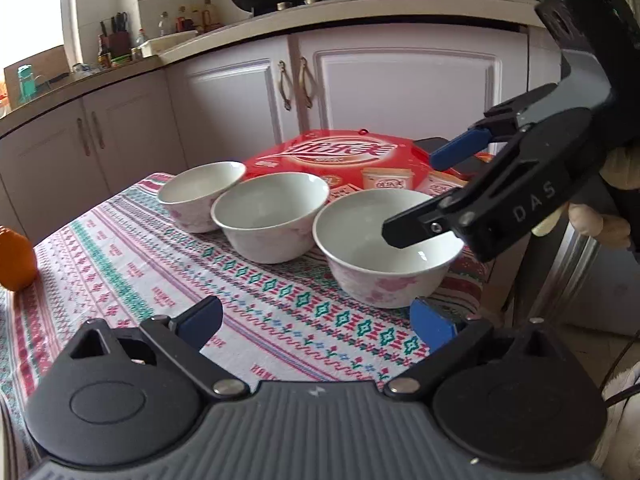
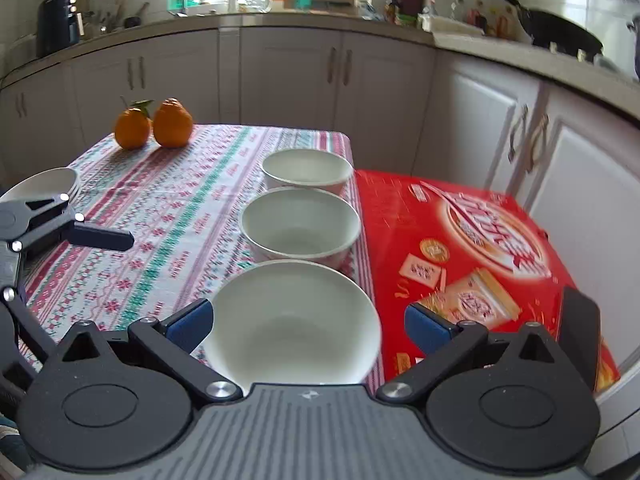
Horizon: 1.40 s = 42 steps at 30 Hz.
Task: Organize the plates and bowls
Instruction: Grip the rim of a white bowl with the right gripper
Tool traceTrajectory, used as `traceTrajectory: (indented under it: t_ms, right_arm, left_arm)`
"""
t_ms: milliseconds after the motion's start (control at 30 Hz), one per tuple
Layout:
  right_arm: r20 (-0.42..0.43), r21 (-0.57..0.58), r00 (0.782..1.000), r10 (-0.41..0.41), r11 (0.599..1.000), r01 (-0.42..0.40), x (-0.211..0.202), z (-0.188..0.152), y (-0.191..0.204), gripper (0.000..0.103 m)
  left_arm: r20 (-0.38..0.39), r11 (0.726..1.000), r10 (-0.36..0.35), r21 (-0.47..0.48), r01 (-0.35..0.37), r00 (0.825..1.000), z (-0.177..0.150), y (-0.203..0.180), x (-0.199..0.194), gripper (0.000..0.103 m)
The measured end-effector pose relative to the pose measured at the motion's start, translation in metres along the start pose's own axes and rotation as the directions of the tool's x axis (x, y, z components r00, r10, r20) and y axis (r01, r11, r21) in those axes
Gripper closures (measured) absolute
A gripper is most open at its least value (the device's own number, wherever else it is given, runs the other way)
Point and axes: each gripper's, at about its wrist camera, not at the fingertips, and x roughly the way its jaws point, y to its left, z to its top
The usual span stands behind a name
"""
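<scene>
Three white bowls with pink flowers stand in a row on the patterned tablecloth: near bowl [image 1: 384, 248] [image 2: 294, 324], middle bowl [image 1: 270, 216] [image 2: 300, 222], far bowl [image 1: 200, 194] [image 2: 307, 168]. My left gripper [image 1: 316, 320] is open and empty, low over the cloth in front of the bowls. My right gripper [image 2: 308, 326] is open and hovers over the near bowl, with its fingers on either side of it; it also shows in the left wrist view [image 1: 416, 196]. A stack of white plates [image 2: 44, 182] sits at the left edge of the table.
A red gift box [image 2: 472, 240] [image 1: 348, 156] lies right beside the bowls. Two oranges [image 2: 154, 124] stand at the far corner of the table; one orange [image 1: 14, 260] shows in the left wrist view. White kitchen cabinets [image 1: 400, 88] run behind the table.
</scene>
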Motion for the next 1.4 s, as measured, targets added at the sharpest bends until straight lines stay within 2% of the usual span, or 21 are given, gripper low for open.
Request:
traceTrajectory:
  t_ms: [167,300,467,633,733,867,1100,1400]
  right_arm:
    - [-0.042,0.024,0.999,0.023,0.999,-0.022,0.014,-0.006,-0.006,0.000]
    - [-0.049,0.115,0.990,0.131,0.986,-0.125,0.019,-0.007,-0.021,0.000]
    - [-0.082,0.230,0.978,0.194,0.958,-0.171,0.028,-0.006,-0.039,0.000]
    - [-0.080,0.197,0.981,0.178,0.967,-0.160,0.029,0.000,-0.039,0.003]
    - [-0.085,0.193,0.976,0.200,0.964,-0.180,0.031,0.002,-0.040,0.017]
    - [-0.085,0.202,0.972,0.221,0.959,-0.201,0.032,0.002,-0.041,0.029]
    - [-0.083,0.225,0.967,0.240,0.950,-0.217,0.032,0.002,-0.044,0.031]
    - [-0.084,0.191,0.970,0.230,0.959,-0.210,0.025,0.007,-0.033,0.031]
  left_arm:
    - [-0.013,0.999,-0.047,0.002,0.047,0.999,0.003,-0.012,0.019,0.004]
    - [-0.012,0.997,-0.074,-0.002,0.074,0.997,0.005,-0.018,0.025,0.004]
    - [-0.007,0.996,-0.093,-0.003,0.093,0.996,0.008,-0.022,0.031,0.006]
    - [-0.003,0.995,-0.102,-0.009,0.102,0.995,0.008,-0.025,0.035,0.012]
    - [-0.002,0.994,-0.107,-0.012,0.107,0.994,0.009,-0.026,0.035,0.014]
    - [-0.002,0.993,-0.115,-0.008,0.115,0.993,0.010,-0.027,0.035,0.020]
    - [0.001,0.993,-0.117,-0.001,0.117,0.993,0.011,-0.029,0.035,0.022]
    - [-0.003,0.994,-0.108,-0.015,0.108,0.994,0.012,-0.026,0.024,0.022]
